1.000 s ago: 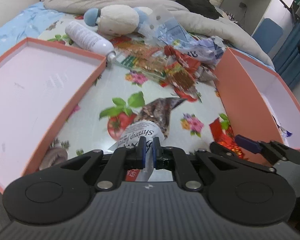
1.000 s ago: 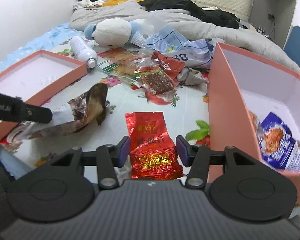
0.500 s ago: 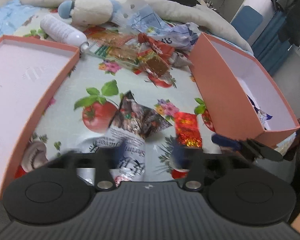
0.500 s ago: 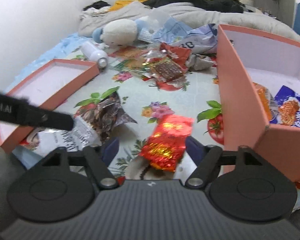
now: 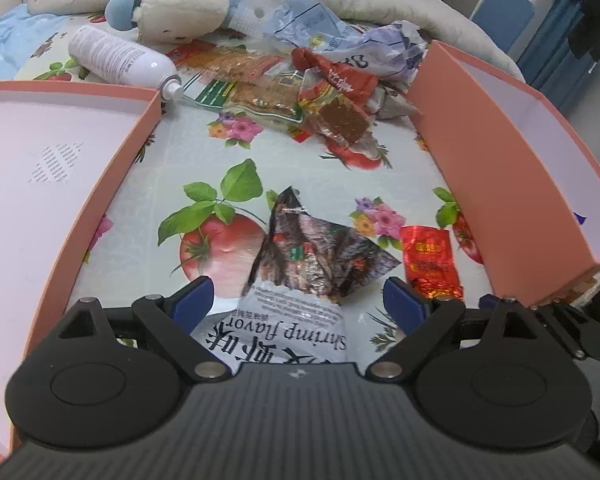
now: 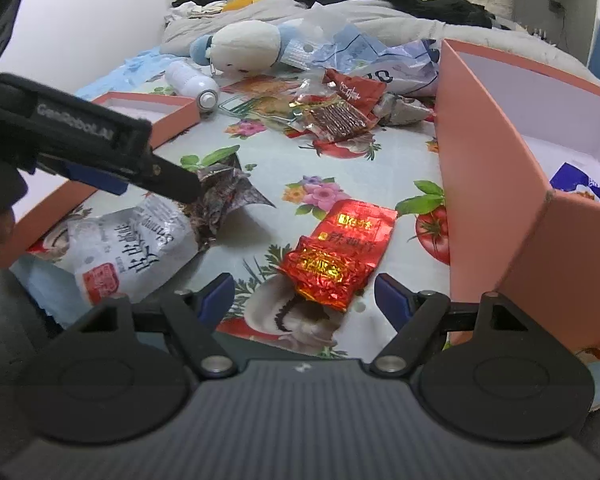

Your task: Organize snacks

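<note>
Looks like pickup time: left gripper [image 5: 300, 300] is opening over the shrimp bag [image 5: 300, 280], not pinching; right gripper [image 6: 304, 292] sits spread around the red packet [image 6: 339, 252]; next it needs to close, then go to the box [image 6: 499, 184].

Each wrist camera looked forward and steeply down along its own claw from close above the bed, the left over the shrimp bag [image 5: 300, 280], the right over the red packet [image 6: 339, 252], sharing both.

Box wall hides most of blue packet [image 6: 579, 184].
</note>
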`<state>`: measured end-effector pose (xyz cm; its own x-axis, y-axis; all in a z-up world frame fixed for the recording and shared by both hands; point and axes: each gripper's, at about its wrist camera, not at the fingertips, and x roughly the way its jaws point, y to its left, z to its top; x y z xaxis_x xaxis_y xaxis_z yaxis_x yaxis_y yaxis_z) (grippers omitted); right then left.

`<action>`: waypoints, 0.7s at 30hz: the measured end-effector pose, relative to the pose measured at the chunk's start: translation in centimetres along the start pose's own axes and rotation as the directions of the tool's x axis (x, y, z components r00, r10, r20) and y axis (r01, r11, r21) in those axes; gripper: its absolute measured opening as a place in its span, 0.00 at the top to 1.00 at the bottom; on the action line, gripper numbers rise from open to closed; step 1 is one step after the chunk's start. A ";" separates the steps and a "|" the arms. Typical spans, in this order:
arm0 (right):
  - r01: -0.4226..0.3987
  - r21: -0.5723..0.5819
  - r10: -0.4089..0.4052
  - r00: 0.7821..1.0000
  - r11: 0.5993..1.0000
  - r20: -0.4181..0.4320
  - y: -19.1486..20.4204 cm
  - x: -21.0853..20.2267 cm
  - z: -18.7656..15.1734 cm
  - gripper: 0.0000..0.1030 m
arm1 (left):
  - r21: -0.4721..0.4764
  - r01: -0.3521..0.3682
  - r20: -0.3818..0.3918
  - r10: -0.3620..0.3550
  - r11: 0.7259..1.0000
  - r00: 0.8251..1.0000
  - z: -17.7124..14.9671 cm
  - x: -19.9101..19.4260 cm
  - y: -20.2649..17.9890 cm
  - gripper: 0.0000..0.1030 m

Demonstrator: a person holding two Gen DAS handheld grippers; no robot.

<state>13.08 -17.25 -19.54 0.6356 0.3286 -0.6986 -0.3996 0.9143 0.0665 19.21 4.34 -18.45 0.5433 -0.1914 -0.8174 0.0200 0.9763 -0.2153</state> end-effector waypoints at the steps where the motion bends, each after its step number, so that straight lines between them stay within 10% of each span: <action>1: 0.008 0.001 -0.008 1.000 1.000 0.002 0.0 0.1 0.0 0.24 | 0.003 -0.005 0.004 0.005 1.000 1.000 -0.1 0.2 0.0 0.09; 10: 0.067 0.042 -0.068 0.998 0.997 0.013 0.1 2.1 0.2 0.25 | 0.108 -0.027 -0.002 0.027 0.994 1.000 -0.4 2.5 -0.7 0.12; 16: 0.093 0.054 -0.093 0.996 0.994 -0.001 -0.3 3.1 0.2 0.39 | 0.031 -0.031 -0.012 0.032 0.999 0.999 -1.0 3.4 0.0 0.47; 21: 0.084 0.065 -0.085 0.996 0.994 0.000 -0.8 2.1 0.5 0.40 | 0.006 -0.052 -0.005 0.052 0.999 0.999 -1.5 2.4 -0.3 0.51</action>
<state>15.05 -17.15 -20.74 0.6671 0.2501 -0.7018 -0.3008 0.9522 0.0534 19.26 3.48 -21.16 0.5396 -0.1408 -0.8301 -0.0034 0.9855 -0.1694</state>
